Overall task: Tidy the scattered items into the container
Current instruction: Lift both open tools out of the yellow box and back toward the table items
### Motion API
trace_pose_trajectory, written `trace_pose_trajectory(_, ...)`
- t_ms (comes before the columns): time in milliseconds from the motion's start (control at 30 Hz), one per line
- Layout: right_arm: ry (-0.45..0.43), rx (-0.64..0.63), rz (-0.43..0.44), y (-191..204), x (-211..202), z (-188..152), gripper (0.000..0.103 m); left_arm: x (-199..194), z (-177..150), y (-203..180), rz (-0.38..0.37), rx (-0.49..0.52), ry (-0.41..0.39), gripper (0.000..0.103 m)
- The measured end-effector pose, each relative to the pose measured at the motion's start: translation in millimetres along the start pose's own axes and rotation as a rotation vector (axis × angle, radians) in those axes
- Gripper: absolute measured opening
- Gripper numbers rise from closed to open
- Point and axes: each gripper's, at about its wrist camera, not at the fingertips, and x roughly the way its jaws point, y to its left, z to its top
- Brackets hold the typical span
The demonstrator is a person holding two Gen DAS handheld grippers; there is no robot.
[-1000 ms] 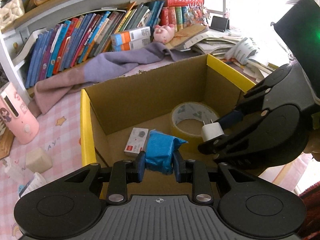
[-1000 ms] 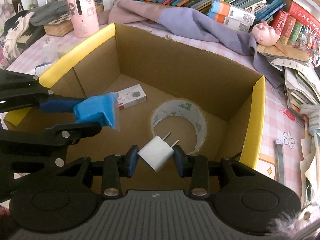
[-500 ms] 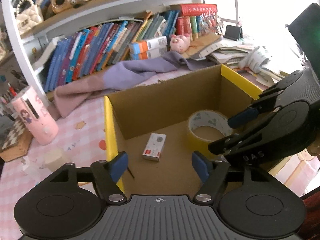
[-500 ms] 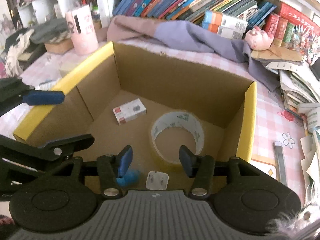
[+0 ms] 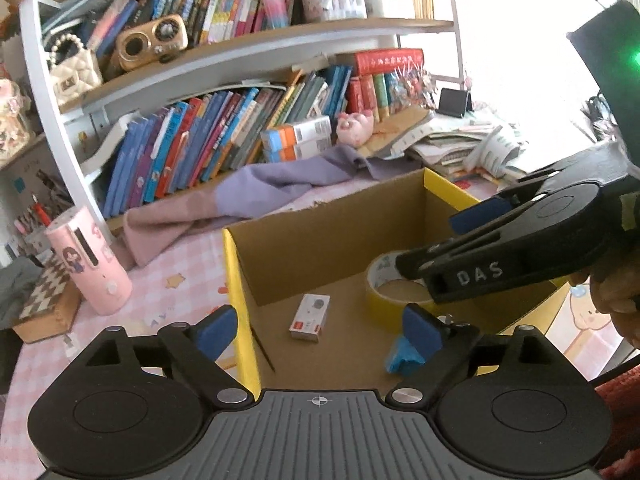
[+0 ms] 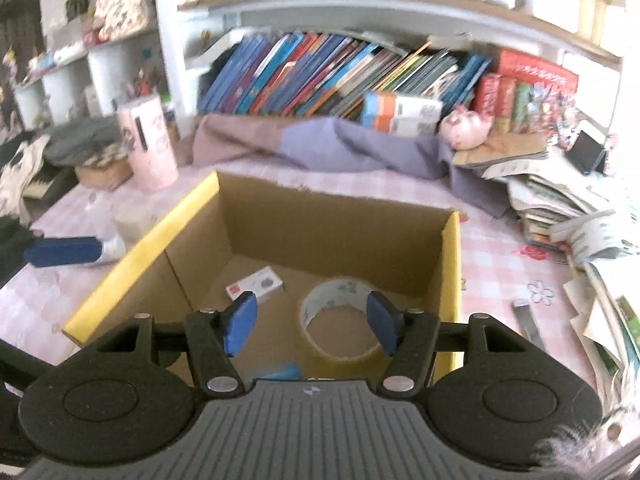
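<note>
Cardboard box (image 5: 336, 236) holding tape roll (image 5: 386, 298), small carton (image 5: 310, 318) and blue wad (image 5: 404, 356). Left gripper (image 5: 320, 326) and right gripper (image 6: 312, 318) both gape wide and empty. For the next pickup, lift clear of the yellow rim before swinging outward.
</note>
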Motion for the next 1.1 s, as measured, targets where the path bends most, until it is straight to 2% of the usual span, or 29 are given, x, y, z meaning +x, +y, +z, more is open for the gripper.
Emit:
trace_pose_trajectory(433, -0.034, 0.054, -0.110, 24.4, -28.8, -15.0, 0.062, -21.0, -12.9, 16.2, -0.073, 0.010, -0.049, 0.092)
trace_pose_trajectory(1100, -0.074, 0.137, -0.285, 105.3, -87.2, -61.5, 0.067, -84.7, -60.1, 50.4, -0.210, 0.047, -0.088, 0.093)
